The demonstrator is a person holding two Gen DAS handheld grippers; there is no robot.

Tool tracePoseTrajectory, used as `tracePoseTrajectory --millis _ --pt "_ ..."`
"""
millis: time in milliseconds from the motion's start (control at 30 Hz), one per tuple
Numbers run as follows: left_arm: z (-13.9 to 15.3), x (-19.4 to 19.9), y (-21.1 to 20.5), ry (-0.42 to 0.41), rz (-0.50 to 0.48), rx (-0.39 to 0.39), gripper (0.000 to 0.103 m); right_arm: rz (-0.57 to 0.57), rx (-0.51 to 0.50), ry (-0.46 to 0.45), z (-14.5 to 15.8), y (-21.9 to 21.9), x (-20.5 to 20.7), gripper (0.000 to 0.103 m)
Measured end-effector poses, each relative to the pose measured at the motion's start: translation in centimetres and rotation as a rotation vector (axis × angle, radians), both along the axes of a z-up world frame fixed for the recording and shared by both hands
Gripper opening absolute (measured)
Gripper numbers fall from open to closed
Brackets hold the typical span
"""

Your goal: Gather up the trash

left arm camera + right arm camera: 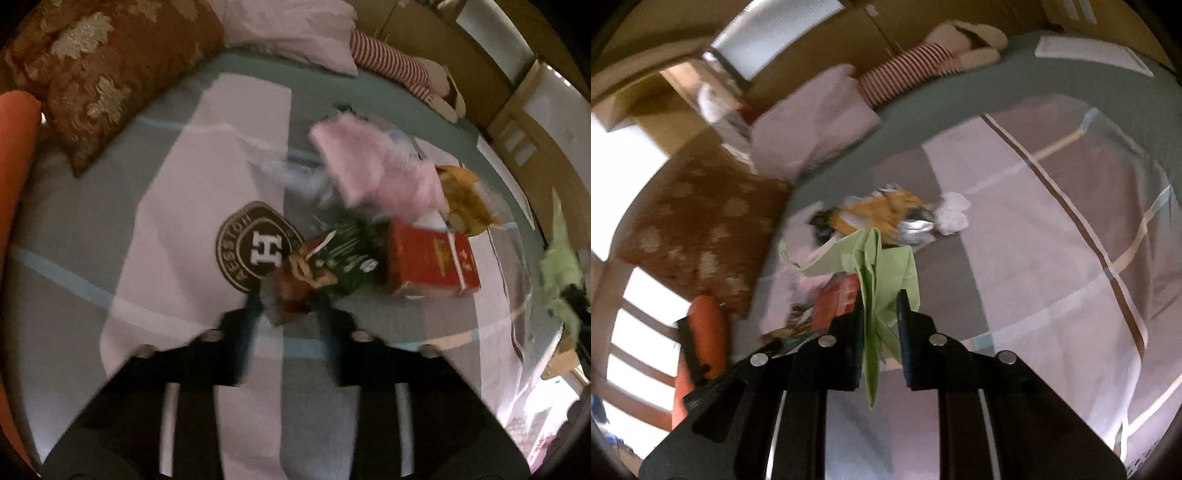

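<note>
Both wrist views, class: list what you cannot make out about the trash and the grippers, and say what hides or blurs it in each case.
- Left wrist view: the left gripper seems closed on a brown wrapper; motion blur hides the contact.
- Left wrist view: print on the red box is blurred.
- Right wrist view: the right gripper pinches a green bag, which covers trash behind it.
- Right wrist view: the white crumpled paper is too small for detail.

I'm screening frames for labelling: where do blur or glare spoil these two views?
Left wrist view: motion blur smears the pink bag and snack wrapper; glare washes out the lower right. Right wrist view: blown-out window at left, blurred green bag, rim curved by fisheye.
</note>
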State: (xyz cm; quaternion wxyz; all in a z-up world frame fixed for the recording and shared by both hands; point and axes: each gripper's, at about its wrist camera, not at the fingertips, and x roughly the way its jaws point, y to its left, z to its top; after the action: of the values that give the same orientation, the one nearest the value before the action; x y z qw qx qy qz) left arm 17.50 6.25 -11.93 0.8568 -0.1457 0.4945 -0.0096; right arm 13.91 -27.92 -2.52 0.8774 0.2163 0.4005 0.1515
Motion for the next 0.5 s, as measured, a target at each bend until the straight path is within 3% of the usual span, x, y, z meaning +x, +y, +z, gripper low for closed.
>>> tracePoseTrajectory --millis 100,267,367,500 --pt "2.1 -0.8 -0.2 -0.022 -0.013 0.010 0.012 0.030 -0.053 -0.089 2.0 1.0 -2.2 0.017" --pt "10.5 -5.8 -0.8 -0.211 -0.061 0.051 0.009 0.056 -0.111 -0.194 4.2 1.6 -5.5 0.017" --pt "13.9 -9.5 -1.2 -0.322 -0.073 0.047 0.009 0.059 -0.153 -0.253 4.8 2.0 -7.1 0.017" --pt "15.5 -13.8 -2.5 -0.430 -0.083 0.071 0.009 0.064 -0.198 -0.300 5.2 2.5 -8.7 0.017"
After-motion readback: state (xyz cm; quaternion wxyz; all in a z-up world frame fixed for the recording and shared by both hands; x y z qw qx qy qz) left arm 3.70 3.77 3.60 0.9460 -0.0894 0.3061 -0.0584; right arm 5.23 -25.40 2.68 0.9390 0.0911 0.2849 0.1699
